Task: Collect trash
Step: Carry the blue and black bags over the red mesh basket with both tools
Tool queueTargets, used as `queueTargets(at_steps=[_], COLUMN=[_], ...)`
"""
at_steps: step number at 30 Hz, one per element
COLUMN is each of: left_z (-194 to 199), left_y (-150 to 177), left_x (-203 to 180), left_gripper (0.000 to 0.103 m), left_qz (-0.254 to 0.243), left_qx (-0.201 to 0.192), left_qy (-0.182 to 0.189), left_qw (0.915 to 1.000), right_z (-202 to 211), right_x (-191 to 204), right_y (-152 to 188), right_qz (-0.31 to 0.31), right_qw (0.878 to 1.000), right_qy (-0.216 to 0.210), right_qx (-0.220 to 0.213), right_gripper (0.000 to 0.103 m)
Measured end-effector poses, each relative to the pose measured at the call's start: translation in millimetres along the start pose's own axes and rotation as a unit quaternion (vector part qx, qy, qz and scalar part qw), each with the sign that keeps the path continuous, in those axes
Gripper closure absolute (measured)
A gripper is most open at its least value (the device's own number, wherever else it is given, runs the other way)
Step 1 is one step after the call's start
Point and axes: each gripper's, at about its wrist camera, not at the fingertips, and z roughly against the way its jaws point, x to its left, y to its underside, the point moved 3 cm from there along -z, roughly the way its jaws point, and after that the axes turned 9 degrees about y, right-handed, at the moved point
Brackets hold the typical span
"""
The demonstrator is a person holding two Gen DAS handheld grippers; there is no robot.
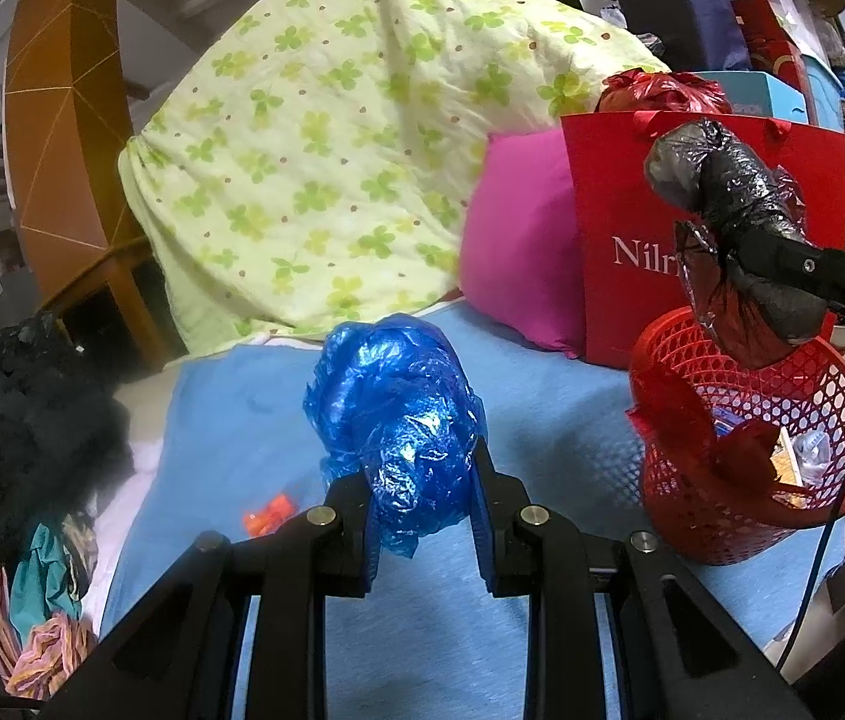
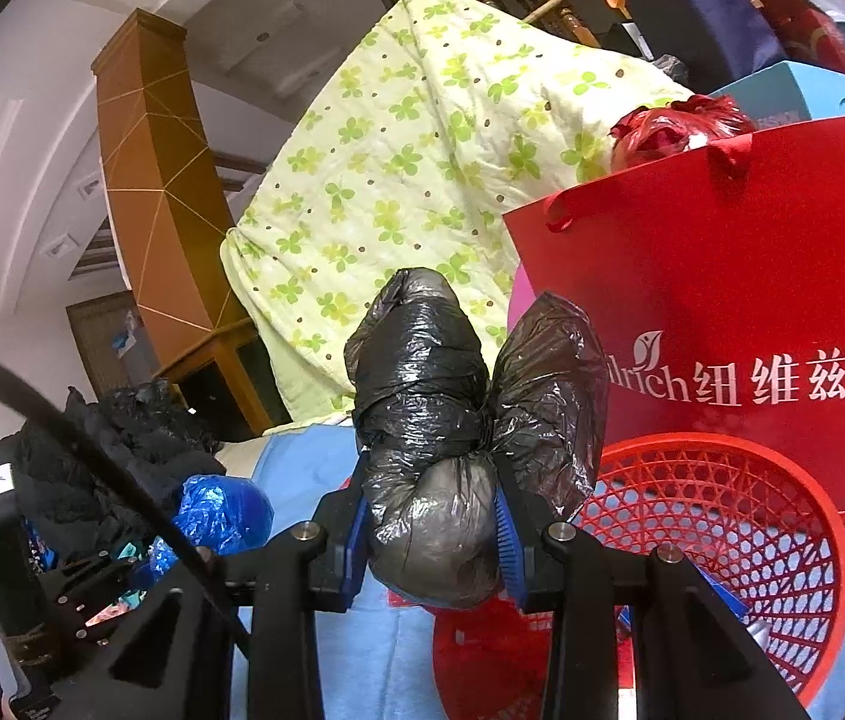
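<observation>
My left gripper (image 1: 422, 510) is shut on a crumpled blue plastic bag (image 1: 398, 414) and holds it over the light blue sheet (image 1: 542, 408). The blue bag also shows in the right wrist view (image 2: 221, 513). My right gripper (image 2: 431, 531) is shut on a knotted black plastic bag (image 2: 440, 420), held just above the rim of the red mesh basket (image 2: 740, 516). In the left wrist view the black bag (image 1: 740, 204) hangs over the red basket (image 1: 746, 462), which holds a red plastic bag and some wrappers.
A red paper gift bag (image 1: 614, 252) stands behind the basket, next to a pink pillow (image 1: 518, 240) and a green-flowered quilt (image 1: 326, 138). A small orange scrap (image 1: 266, 516) lies on the sheet. Dark clothes (image 1: 14, 408) pile up at the left edge.
</observation>
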Motion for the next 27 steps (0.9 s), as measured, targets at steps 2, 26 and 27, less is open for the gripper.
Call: queueTargets(at_steps=[2, 26, 27], left_z=[1, 2, 2], left_y=[-1, -15, -16], left_x=[-2, -35, -36], left_gripper=[0.076, 0.076, 0.076], left_qz=[-0.003, -0.029, -0.029], left_qx=[-0.002, -0.01, -0.01], left_qy=[0.002, 0.033, 0.035], left_qw=[1.0, 0.999, 0.9989], right_z=[0, 18, 18], right_x=[-2, -41, -42], right_y=[0, -7, -7], right_qz=[-0.002, -0.038, -0.04], right_qw=[1.0, 0.999, 0.999], right_qy=[0.001, 0.024, 0.024], right_qx=[0.0, -0.013, -0.014], right_gripper=[0.065, 0.065, 0.065])
